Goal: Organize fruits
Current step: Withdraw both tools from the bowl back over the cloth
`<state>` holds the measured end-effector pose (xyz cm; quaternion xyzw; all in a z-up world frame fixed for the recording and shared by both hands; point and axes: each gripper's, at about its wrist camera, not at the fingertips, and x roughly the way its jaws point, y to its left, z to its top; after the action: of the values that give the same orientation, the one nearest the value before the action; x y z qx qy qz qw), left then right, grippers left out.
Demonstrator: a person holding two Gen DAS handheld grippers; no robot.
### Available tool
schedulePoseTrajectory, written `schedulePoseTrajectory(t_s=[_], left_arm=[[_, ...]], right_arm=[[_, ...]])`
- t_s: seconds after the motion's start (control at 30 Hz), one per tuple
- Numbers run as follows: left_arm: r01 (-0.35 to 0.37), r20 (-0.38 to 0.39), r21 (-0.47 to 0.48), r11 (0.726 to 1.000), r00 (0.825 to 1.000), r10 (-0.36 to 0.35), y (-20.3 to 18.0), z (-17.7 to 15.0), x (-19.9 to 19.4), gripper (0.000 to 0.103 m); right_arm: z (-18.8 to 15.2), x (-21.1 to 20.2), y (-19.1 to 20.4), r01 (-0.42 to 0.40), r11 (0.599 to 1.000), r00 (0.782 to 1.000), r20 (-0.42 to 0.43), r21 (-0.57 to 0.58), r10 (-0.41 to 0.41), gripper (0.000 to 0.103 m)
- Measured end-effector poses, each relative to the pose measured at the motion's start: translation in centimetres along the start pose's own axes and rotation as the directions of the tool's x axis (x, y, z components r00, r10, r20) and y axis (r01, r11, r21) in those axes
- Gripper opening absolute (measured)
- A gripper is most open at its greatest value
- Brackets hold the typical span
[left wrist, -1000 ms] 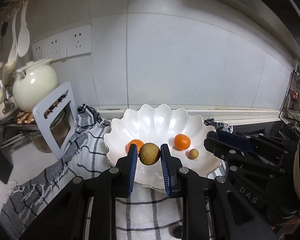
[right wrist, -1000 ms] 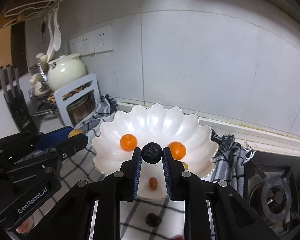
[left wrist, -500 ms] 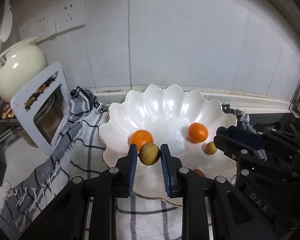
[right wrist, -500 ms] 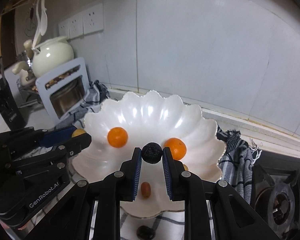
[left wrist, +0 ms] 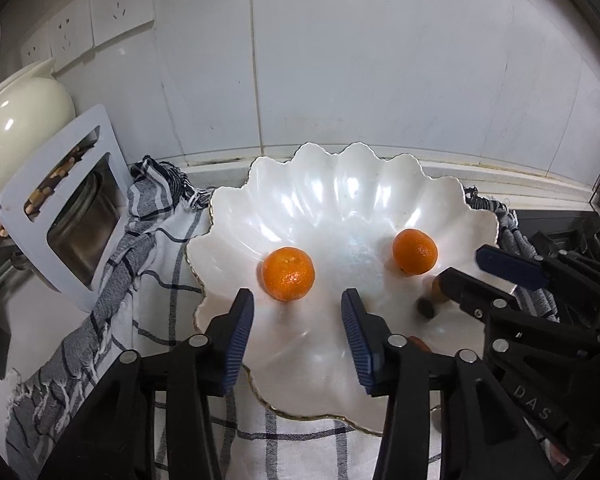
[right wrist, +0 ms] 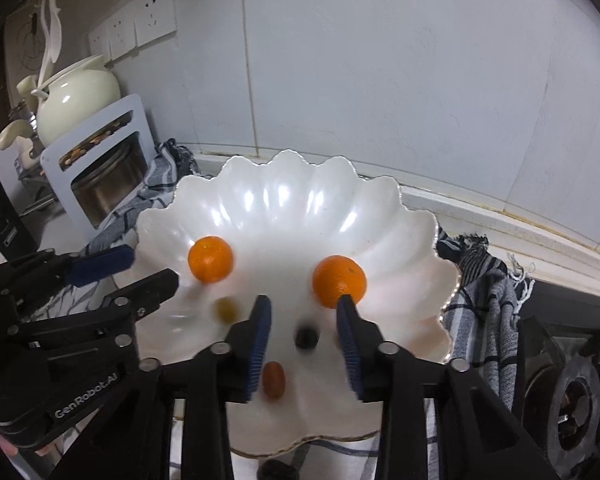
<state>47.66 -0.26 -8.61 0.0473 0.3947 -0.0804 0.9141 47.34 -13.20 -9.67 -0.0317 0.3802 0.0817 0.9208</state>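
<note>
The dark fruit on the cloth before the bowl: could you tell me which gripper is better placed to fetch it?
Right, probably. The dark fruit lies just below the open right gripper, outside the bowl; the open left gripper sits farther to the side.

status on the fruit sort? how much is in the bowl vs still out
Done: the scalloped white bowl holds two oranges, a yellow-brown fruit, a dark fruit and a reddish oval one; the first two look blurred, likely just dropped. In hand: nothing; left gripper and right gripper are both open over the bowl. Left: at least one dark fruit on the checked cloth.
</note>
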Motion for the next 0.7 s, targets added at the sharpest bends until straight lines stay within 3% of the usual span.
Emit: schedulePoseTrajectory(t_s=[0.37,0.7], left_arm=[[-0.027,0.059,-0.055,0.998,0.998,0.03,1.0,-0.4,-4.1,0.059],[-0.034,0.131,-0.03,0.999,0.991,0.038,-0.7,-1.2,-9.1,0.061]], right_arm=[[-1.2,-3.2,-0.7,0.05,0.998,0.997,0.055,-0.03,-0.048,0.037],[-2.1,-8.0,-0.5,0.026,0.999,0.991,0.131,-0.043,-0.02,0.037]])
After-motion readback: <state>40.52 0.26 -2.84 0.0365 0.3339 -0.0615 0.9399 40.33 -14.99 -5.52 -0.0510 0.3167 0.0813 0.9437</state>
